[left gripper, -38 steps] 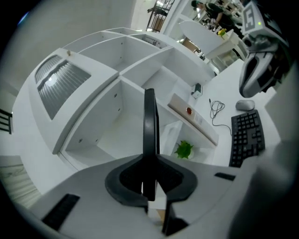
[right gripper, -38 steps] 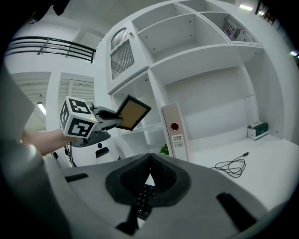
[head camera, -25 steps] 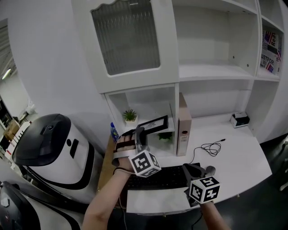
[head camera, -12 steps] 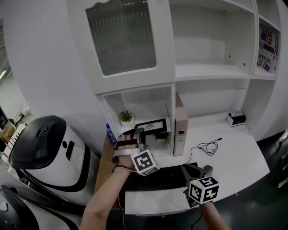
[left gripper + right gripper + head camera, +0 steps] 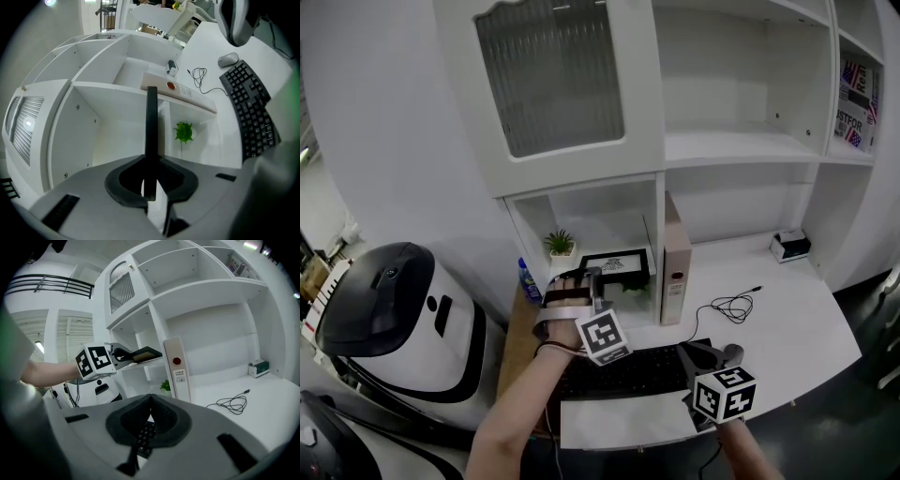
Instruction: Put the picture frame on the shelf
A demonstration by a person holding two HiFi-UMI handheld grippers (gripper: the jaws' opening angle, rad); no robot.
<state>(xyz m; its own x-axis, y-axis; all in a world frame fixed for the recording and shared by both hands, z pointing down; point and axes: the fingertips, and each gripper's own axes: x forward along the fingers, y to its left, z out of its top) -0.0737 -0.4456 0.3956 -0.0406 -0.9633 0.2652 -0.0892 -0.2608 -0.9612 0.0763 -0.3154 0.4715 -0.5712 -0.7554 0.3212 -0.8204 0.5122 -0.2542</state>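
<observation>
Left gripper jaws pinch picture frame at white shelf; right gripper jaws together (over desk).

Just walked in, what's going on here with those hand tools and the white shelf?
A person holds a tool in each hand. The left tool is clamped on a black picture frame, holding it at the mouth of the low shelf cubby near a small potted plant; it isn't set down yet. The right tool is shut and empty, hanging over the keyboard.
</observation>
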